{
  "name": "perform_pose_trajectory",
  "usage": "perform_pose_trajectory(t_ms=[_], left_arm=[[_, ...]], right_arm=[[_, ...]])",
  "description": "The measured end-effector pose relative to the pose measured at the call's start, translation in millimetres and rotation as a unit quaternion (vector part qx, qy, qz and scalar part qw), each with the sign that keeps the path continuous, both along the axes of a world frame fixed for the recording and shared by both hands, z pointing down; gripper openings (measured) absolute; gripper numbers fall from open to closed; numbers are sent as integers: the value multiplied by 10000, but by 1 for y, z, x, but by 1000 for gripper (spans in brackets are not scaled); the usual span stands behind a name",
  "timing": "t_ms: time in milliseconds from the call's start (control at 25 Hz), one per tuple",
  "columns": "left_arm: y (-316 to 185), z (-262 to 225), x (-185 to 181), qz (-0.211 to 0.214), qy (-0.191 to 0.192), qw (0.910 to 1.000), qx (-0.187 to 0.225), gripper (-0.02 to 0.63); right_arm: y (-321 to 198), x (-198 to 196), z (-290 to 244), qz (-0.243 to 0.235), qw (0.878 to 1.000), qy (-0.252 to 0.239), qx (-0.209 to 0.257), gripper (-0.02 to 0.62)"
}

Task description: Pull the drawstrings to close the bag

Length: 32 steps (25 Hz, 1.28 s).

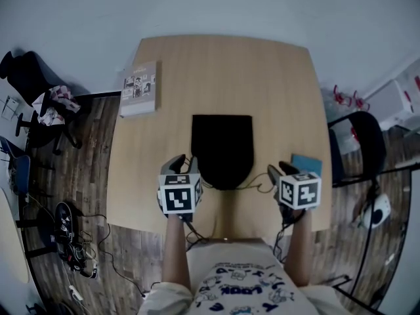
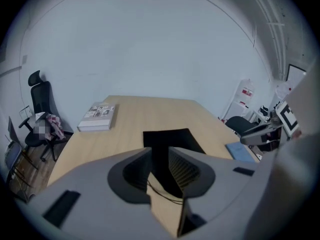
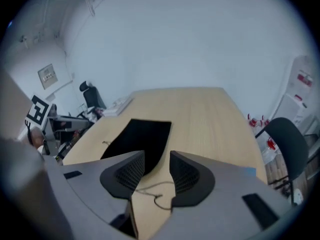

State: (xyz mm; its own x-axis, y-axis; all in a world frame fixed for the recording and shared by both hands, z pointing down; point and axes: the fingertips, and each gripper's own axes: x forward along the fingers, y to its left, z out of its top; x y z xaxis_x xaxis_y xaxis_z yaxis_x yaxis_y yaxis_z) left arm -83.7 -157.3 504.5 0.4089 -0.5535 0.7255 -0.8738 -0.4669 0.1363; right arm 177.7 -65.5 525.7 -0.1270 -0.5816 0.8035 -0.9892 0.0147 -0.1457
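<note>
At the desk's (image 1: pixel 262 77) near edge, I am holding my left gripper (image 1: pixel 185 165) and right gripper (image 1: pixel 281 170) spread, pinching nothing, over loose drawstrings (image 3: pixel 150 189) beside the black bag (image 1: pixel 222 151).

The bag (image 1: pixel 222 151) looks matt black cloth, the table (image 1: pixel 275 90) smooth pale wood
</note>
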Motion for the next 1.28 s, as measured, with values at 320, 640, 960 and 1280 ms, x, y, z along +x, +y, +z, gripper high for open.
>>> perform_pose_trajectory(t_ms=[320, 640, 960, 1280], left_arm=[[-11, -73, 38, 194, 426, 9906, 1285, 75], [-10, -132, 57, 251, 573, 9647, 2557, 3], [-7, -150, 59, 98, 559, 9545, 2927, 3], [-8, -152, 64, 68, 565, 9539, 2947, 3]], right_arm=[[-53, -15, -101, 738, 9663, 478, 2419, 37], [-58, -28, -142, 652, 9425, 623, 3218, 14], [-56, -31, -160, 612, 9323, 440, 3536, 8], [-56, -26, -161, 665, 9278, 509, 3636, 6]])
